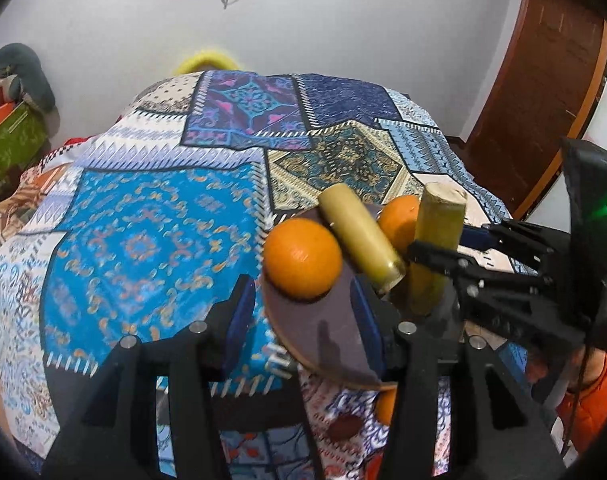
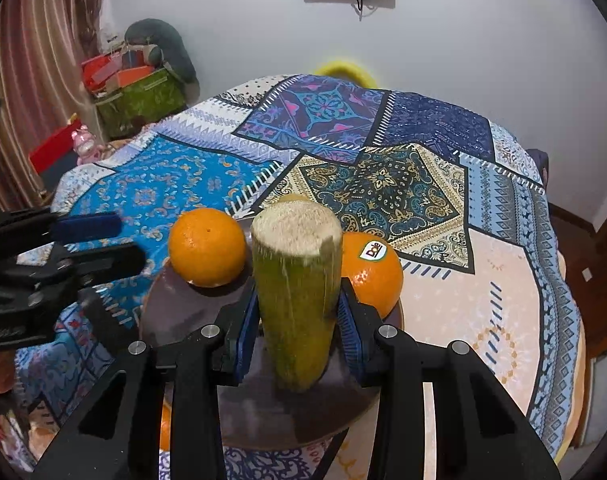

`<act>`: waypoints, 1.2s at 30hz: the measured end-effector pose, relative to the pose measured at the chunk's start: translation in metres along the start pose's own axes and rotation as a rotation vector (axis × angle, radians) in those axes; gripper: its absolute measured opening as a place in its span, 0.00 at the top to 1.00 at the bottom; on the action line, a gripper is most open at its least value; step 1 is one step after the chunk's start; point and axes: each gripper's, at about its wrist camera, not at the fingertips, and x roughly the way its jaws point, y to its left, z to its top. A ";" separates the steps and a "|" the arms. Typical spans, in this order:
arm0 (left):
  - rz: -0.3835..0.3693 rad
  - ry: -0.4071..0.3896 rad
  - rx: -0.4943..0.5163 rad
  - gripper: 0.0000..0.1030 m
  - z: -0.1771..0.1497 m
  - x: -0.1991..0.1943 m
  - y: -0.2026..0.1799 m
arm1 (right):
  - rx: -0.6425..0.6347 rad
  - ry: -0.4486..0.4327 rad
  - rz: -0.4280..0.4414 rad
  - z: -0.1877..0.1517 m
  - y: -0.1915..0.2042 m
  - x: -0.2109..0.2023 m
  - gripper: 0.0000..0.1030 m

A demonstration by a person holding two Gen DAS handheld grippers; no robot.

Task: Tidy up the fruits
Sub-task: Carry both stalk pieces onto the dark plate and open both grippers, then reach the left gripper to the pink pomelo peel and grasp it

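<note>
Now my right gripper (image 2: 297, 320) clamps the upright sugarcane piece (image 2: 297, 292) on the plate (image 2: 183, 312); left gripper (image 1: 303, 316) gapes empty beside an orange (image 1: 302, 258).

left tool (image 1: 303, 320): jaws apart, empty | right tool (image 2: 299, 320): clamped, angled down

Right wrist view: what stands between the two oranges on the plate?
The upright sugarcane piece, clamped in the right gripper, stands between the plain orange and stickered orange.
</note>
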 end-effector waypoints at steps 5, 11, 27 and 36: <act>0.003 -0.002 -0.008 0.52 -0.008 -0.006 0.006 | 0.036 0.005 -0.002 0.001 -0.006 0.001 0.66; 0.011 -0.007 0.010 0.52 -0.016 -0.019 0.000 | 0.019 -0.022 -0.034 0.000 0.000 -0.017 0.48; 0.027 -0.043 0.038 0.52 -0.048 -0.096 -0.025 | 0.021 -0.055 -0.040 -0.034 0.015 -0.099 0.46; 0.034 -0.047 0.049 0.44 -0.076 -0.136 -0.031 | 0.011 -0.094 -0.035 -0.053 0.036 -0.142 0.41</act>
